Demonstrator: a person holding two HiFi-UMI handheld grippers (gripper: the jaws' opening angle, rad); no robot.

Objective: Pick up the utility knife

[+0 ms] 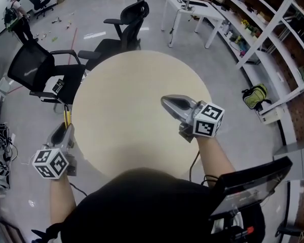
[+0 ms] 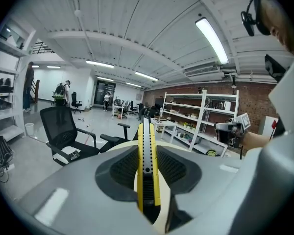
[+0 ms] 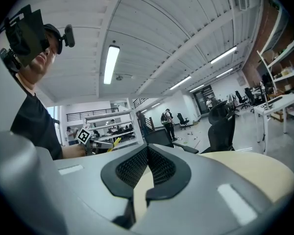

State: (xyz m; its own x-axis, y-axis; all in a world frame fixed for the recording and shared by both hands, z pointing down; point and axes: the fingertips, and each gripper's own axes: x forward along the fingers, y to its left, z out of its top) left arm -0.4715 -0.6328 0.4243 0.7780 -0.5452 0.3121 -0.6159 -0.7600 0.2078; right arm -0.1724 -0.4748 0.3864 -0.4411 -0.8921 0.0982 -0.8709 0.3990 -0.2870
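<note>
Left grey two-jaw gripper (image 1: 65, 128) clamps slim yellow-and-black utility knife (image 2: 147, 151) beside round beige table (image 1: 137, 85); right grey gripper (image 1: 167, 103) sits closed, empty; firm, level squeeze advised.

the utility knife (image 2: 147, 160) sits in the left hand-held gripper (image 1: 64, 130), left of the table (image 1: 137, 120).

Person in a black short-sleeved shirt (image 1: 142, 206), with a black camera rig (image 3: 27, 35) worn on the head. Left claw (image 1: 65, 129) and right claw (image 1: 166, 102): smooth grey shells with black ribbed pads (image 3: 132, 168) on the inner faces. Each bears a white cube (image 1: 209, 119) printed with black square markers. A thin black cable (image 1: 193, 165) trails from the right claw.
</note>
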